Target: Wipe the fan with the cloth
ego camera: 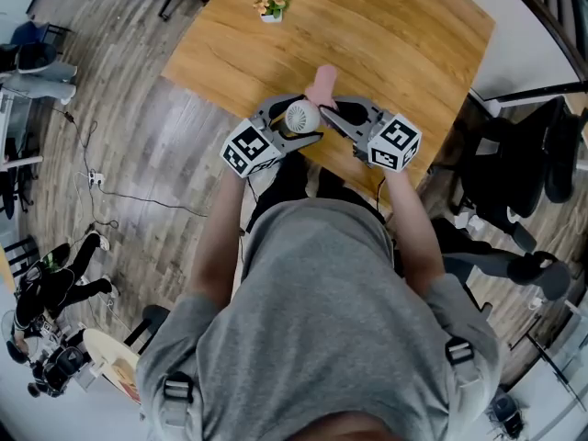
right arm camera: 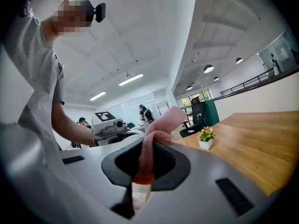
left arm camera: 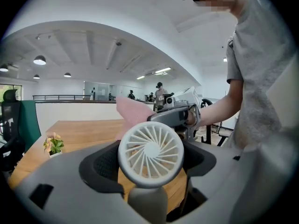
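Observation:
A small white hand fan (ego camera: pixel 301 117) is upright in my left gripper (ego camera: pixel 292 132), which is shut on its handle. In the left gripper view its round ribbed grille (left arm camera: pixel 151 153) faces the camera, above the left gripper (left arm camera: pixel 147 192). My right gripper (ego camera: pixel 336 118) is shut on a pink cloth (ego camera: pixel 322 84), whose free end stands up just behind the fan. In the right gripper view the cloth (right arm camera: pixel 161 125) rises from between the jaws of the right gripper (right arm camera: pixel 140 181). The two grippers face each other over the near edge of the wooden table (ego camera: pixel 404 35).
A small potted flower (ego camera: pixel 271 5) stands at the far side of the table and also shows as the potted flower (right arm camera: pixel 205 137). Black office chairs (ego camera: pixel 533 154) stand to the right. Cables lie on the floor at the left (ego camera: pixel 101 182). Other people stand in the background.

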Tool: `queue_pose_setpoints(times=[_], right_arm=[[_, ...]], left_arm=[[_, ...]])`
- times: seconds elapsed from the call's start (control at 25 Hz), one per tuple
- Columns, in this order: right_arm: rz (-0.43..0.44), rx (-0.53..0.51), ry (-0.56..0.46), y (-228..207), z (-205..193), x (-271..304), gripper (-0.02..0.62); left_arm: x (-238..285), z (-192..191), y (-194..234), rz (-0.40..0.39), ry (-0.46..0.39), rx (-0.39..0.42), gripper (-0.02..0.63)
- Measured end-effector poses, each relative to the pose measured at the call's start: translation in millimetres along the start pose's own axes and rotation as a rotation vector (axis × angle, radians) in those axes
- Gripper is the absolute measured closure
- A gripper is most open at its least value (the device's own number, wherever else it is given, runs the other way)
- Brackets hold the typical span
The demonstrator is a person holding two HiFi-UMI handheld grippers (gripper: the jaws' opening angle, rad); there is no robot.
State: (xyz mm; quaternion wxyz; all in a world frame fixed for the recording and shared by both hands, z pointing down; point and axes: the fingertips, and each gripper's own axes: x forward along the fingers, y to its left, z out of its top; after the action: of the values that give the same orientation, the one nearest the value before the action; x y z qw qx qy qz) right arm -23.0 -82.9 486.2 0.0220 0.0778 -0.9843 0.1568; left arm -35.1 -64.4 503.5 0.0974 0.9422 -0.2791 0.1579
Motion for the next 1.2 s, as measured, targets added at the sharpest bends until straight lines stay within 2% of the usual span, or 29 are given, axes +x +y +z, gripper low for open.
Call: queue_pose_setpoints(times=[0.2,0.32,0.44,0.6,0.84,1.08,1.2], right_arm=[[0.014,0.012,-0.008,4.3,1.3,8.1,0.557],[0.017,-0.033,0.056,6.6,-6.7,15.9,0.557],[0.04,-0.078,0.107,12.8,-11.9,25.4,0.558],[0.058,-0.102,0.109,14.1,-7.5,30.4,0.558],[0.054,-0.212,0.19,18.8,-8.6,44.7,0.558],[0.11,-0.243,0.191,25.4,3.2,57.1,0.557],[0.168,-0.215,0.156,30.1,15.4,59.5,0.557]], left_arm=[[-12.5,5.6,16.1,-0.012,-0.061,-0.075,0.216],[-21.2,14.8,30.2,-0.033,-0.097,-0.105,0.216],[-23.7,23.7,37.1,-0.077,-0.122,-0.124,0.216],[-24.3,26.8,40.6,-0.138,-0.142,-0.17,0.216],[-24.2,40.9,48.3,-0.237,-0.236,-0.286,0.216],[-34.7,50.6,64.1,-0.309,-0.289,-0.402,0.216],[-41.3,53.0,68.6,-0.38,-0.317,-0.464,0.216]])
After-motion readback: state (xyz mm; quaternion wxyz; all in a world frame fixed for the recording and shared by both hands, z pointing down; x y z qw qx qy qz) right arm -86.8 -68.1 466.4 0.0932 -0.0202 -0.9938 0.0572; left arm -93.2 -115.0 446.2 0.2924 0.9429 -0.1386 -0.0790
